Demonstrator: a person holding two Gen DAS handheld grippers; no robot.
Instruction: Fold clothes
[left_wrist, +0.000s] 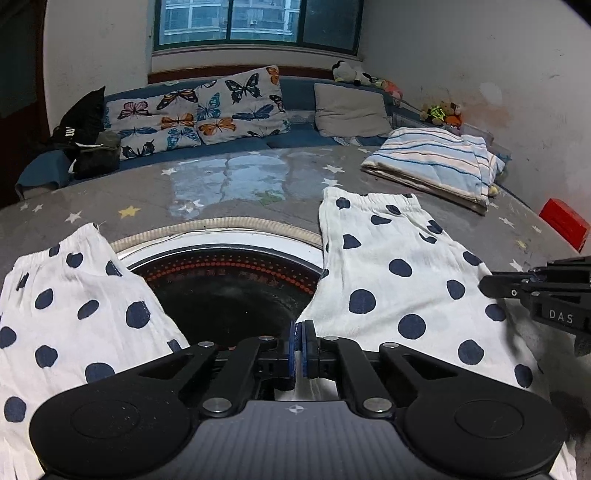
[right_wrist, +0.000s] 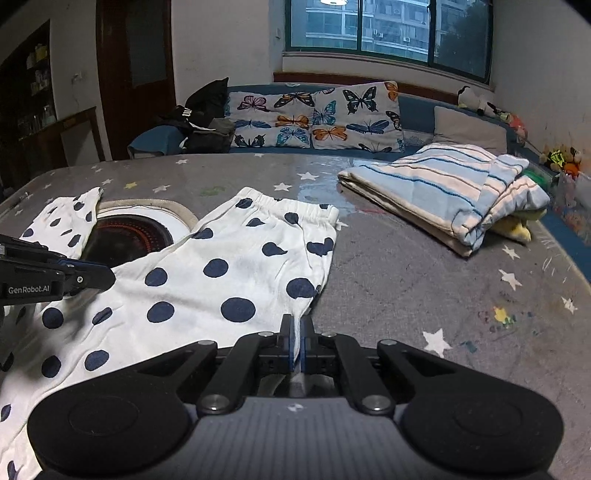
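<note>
White trousers with dark blue dots lie on the grey star-patterned table, their two legs spread apart with the cuffs pointing away. The right leg shows in the right wrist view. My left gripper is shut on the trousers' fabric at the crotch, between the legs. My right gripper is shut on the near right edge of the trousers. Each gripper shows from the side in the other's view, the right and the left.
A round black induction hob is set in the table between the legs. A folded striped blanket lies at the far right. A red box sits at the right edge. A sofa with butterfly cushions stands behind.
</note>
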